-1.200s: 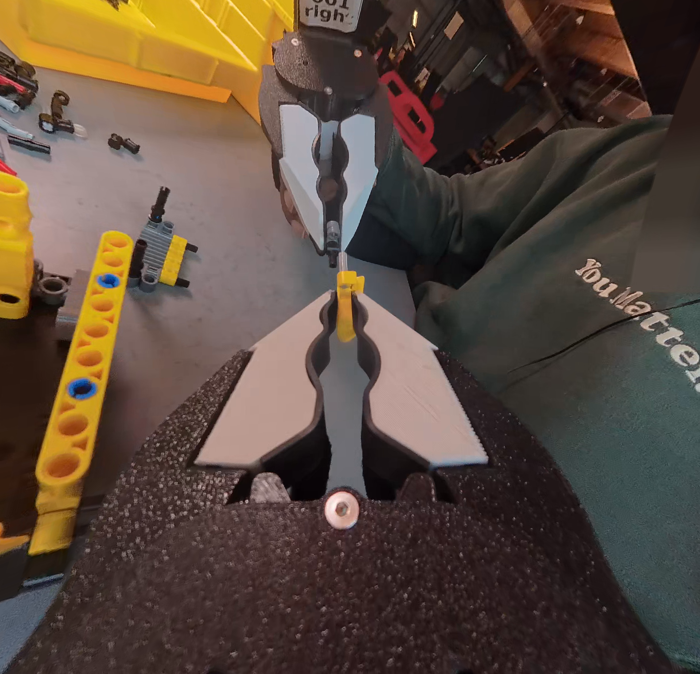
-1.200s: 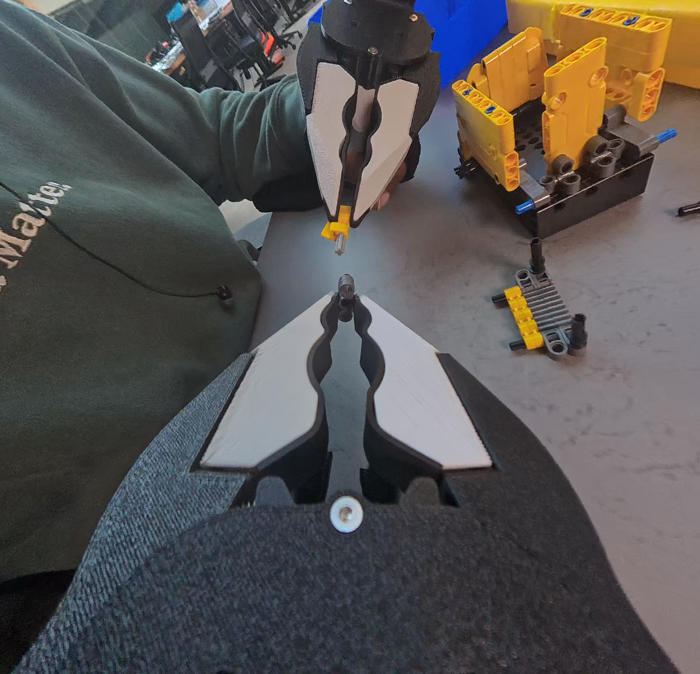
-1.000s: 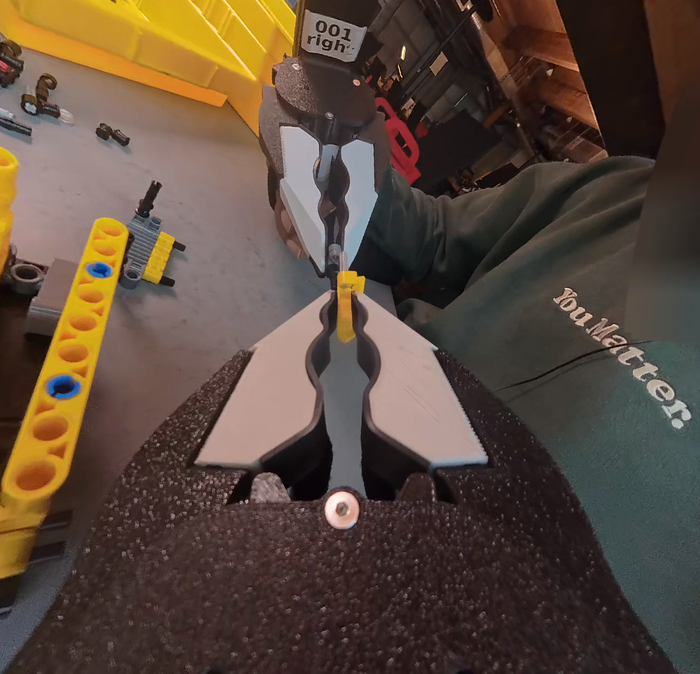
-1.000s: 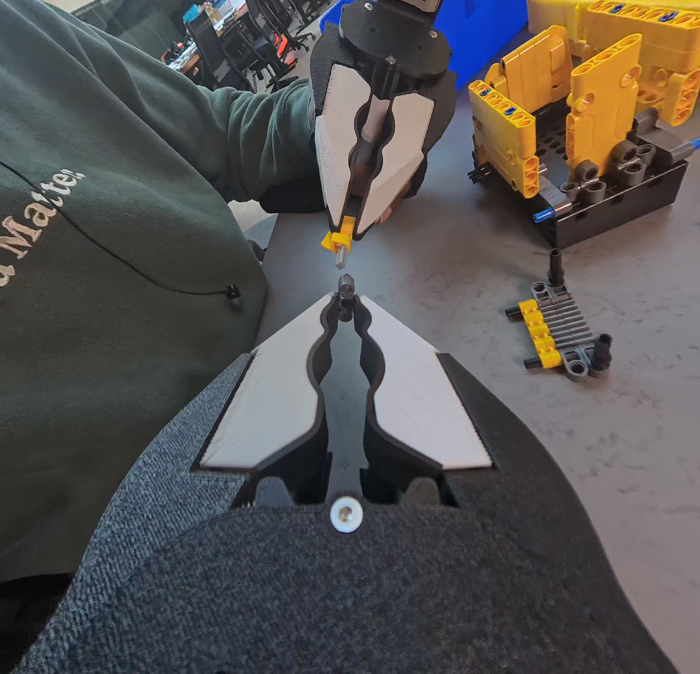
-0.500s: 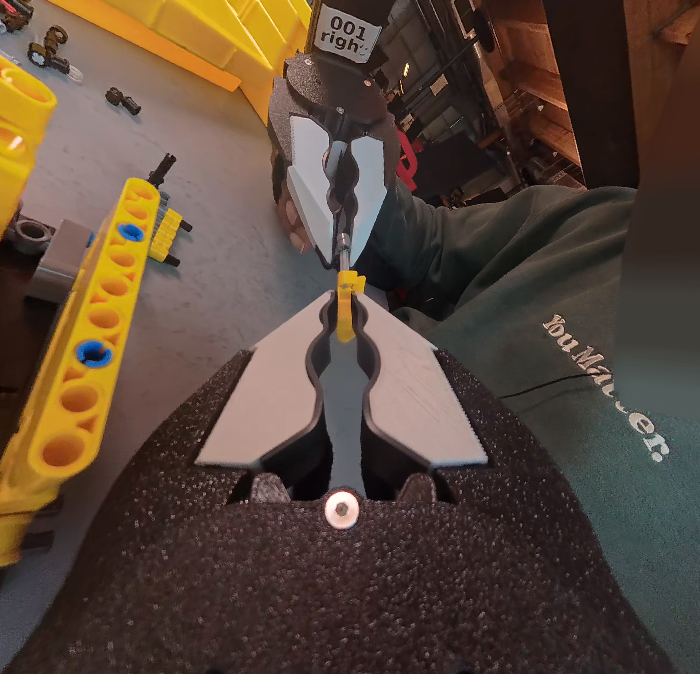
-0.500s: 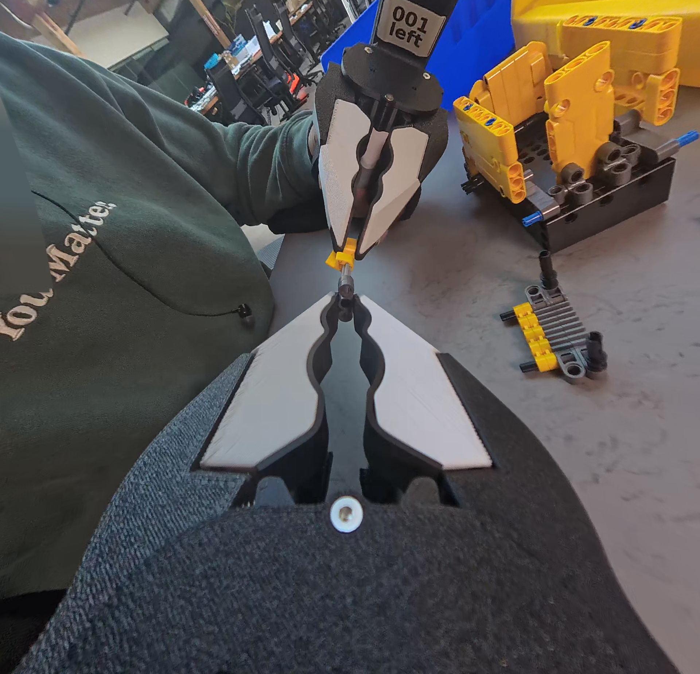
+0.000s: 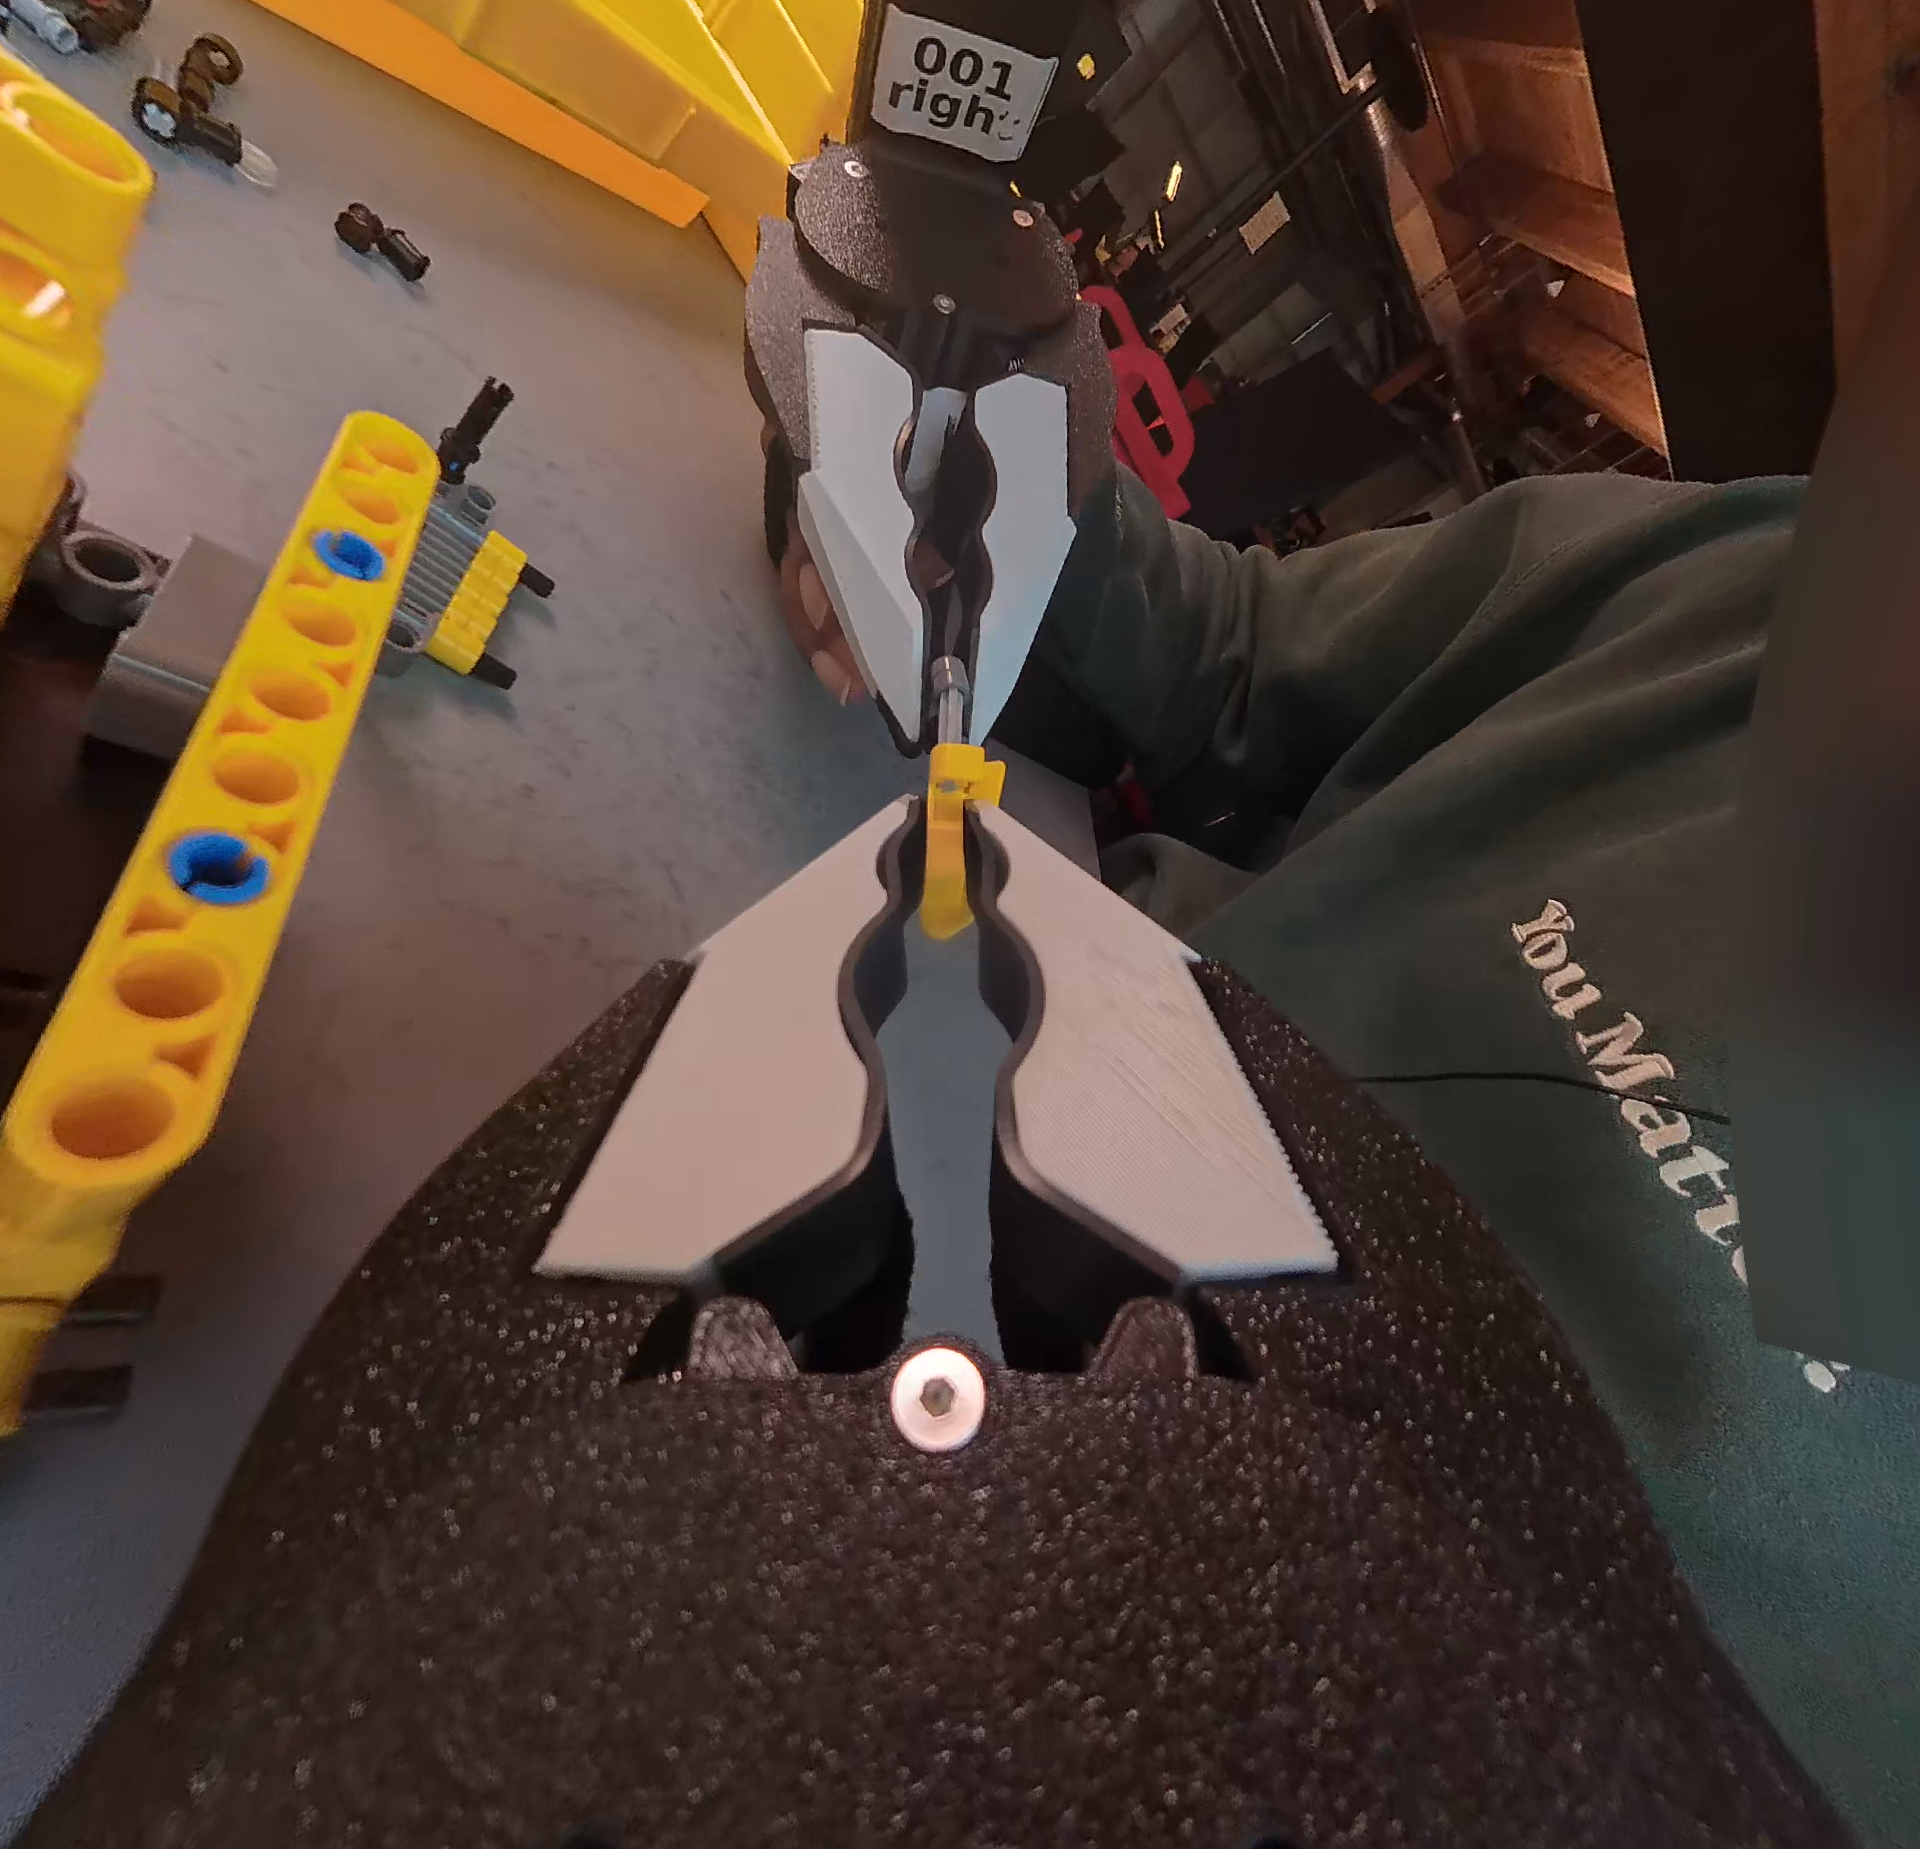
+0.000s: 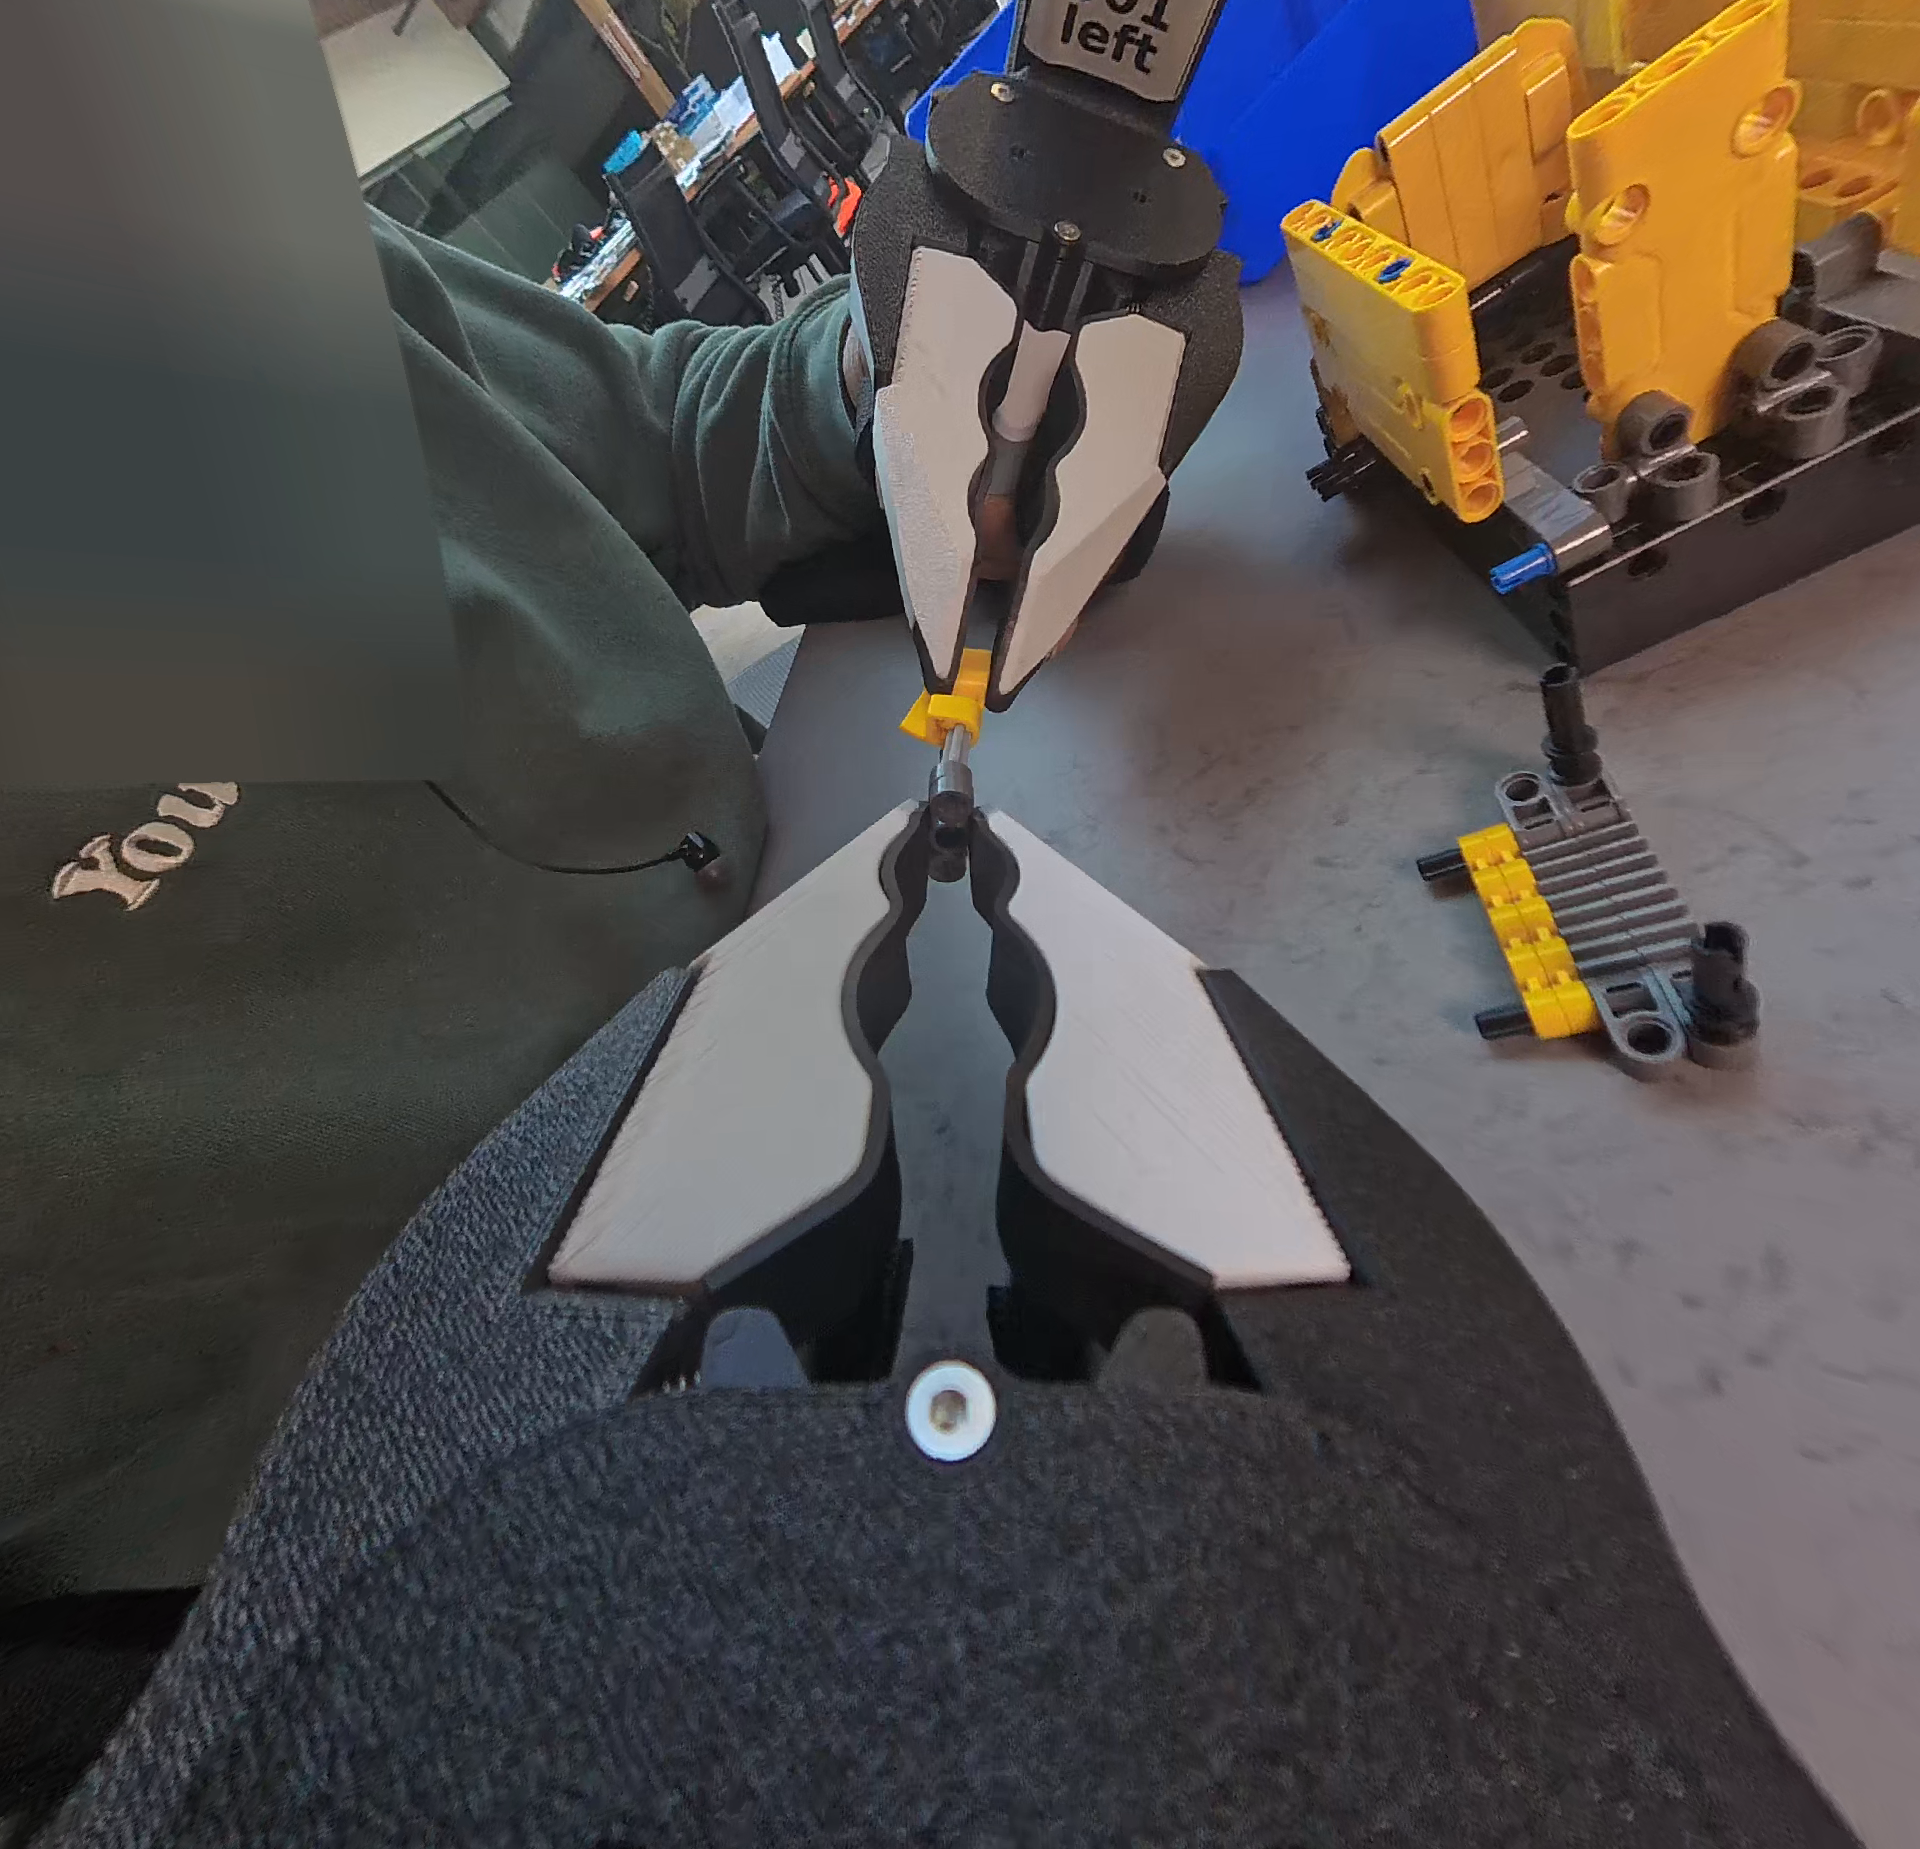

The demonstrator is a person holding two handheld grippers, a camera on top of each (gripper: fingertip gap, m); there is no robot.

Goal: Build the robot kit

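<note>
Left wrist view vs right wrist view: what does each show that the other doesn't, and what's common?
Only the left wrist view shows the loose black pins on the grey table and the yellow bins behind them.

Only the right wrist view shows the blue bin and the whole yellow-and-black block assembly.

Both show the left gripper shut on a yellow connector, the right gripper shut on a black pin piece, a grey axle joining the two, the small grey-and-yellow ribbed piece, and a green sleeve.
</note>
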